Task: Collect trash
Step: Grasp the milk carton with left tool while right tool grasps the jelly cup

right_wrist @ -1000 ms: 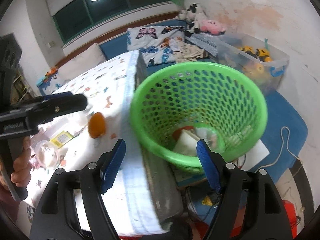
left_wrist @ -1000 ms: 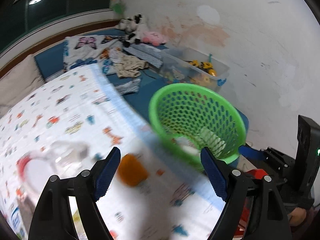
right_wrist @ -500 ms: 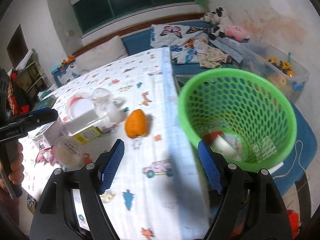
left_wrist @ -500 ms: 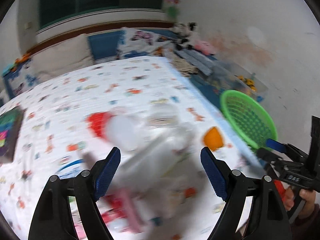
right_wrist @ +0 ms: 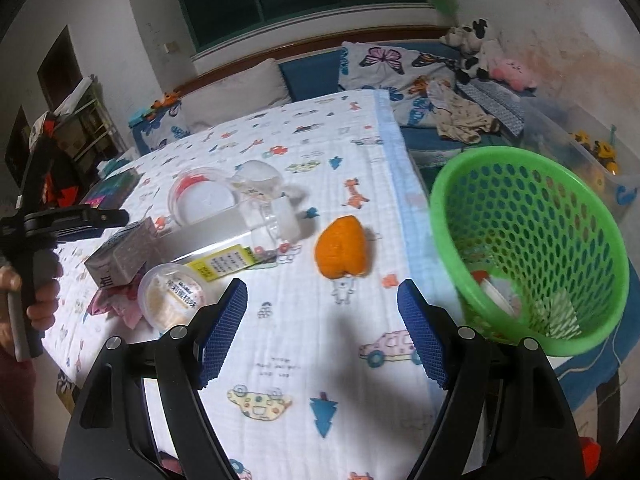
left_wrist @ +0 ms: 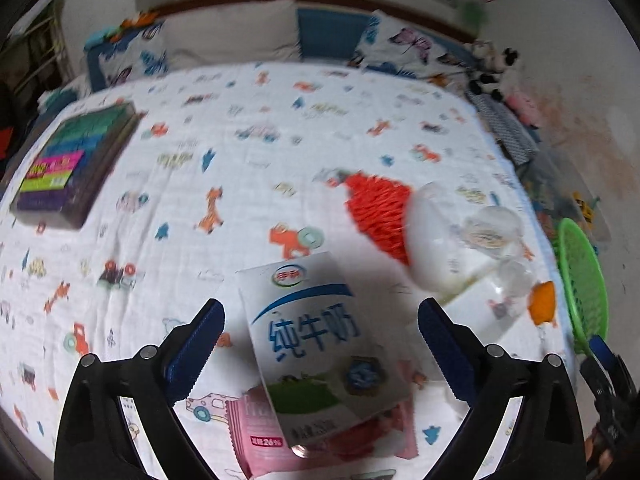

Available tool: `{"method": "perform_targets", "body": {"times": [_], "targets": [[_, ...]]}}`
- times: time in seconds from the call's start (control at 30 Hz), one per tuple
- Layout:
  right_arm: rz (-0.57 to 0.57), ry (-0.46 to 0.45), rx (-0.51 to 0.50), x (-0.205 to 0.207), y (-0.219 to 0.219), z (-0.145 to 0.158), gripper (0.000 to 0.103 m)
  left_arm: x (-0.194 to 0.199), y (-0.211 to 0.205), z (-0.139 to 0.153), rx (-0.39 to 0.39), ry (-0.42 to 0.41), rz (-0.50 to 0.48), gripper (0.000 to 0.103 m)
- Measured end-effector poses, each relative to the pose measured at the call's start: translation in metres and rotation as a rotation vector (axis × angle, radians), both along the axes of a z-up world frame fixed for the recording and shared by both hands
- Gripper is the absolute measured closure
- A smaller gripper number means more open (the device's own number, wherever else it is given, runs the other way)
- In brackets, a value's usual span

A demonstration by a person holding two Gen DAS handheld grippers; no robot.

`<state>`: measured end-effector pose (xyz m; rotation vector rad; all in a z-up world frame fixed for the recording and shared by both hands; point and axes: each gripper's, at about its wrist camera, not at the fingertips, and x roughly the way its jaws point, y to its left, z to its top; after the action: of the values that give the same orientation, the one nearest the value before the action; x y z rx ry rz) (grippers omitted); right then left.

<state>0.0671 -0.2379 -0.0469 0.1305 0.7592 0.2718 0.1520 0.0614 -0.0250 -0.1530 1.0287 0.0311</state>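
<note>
We hold the left tool [left_wrist: 320, 340] spread wide around the milk carton [left_wrist: 316, 344], ready to clamp it. The right tool [right_wrist: 320, 332], also apart and empty, waits near the green basket [right_wrist: 528, 248], where trash belongs.

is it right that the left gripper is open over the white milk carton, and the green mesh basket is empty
Not quite. The left gripper is open over the white milk carton, but the green mesh basket is not empty: the right wrist view shows trash at its bottom.
</note>
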Motion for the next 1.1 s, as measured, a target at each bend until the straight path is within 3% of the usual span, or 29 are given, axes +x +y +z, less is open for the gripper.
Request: {"method": "perform_targets", "body": {"times": [0.37,0.5,1.1], "targets": [[0.089,0.031,0.012,-0.001,0.027,-0.009,0.024,0.012,-0.001,-0.019,0.047,0.072,0.006,0.009],[0.141,0.041,0.012,-0.003,0.045,-0.012,0.022,0.012,0.002,-0.022,0.009,0.08,-0.008,0.027],[0.293,0.099,0.068,0.021,0.109,-0.031,0.018,-0.016,0.02,0.019,-0.1,-0.046,-0.059,0.034]]}}
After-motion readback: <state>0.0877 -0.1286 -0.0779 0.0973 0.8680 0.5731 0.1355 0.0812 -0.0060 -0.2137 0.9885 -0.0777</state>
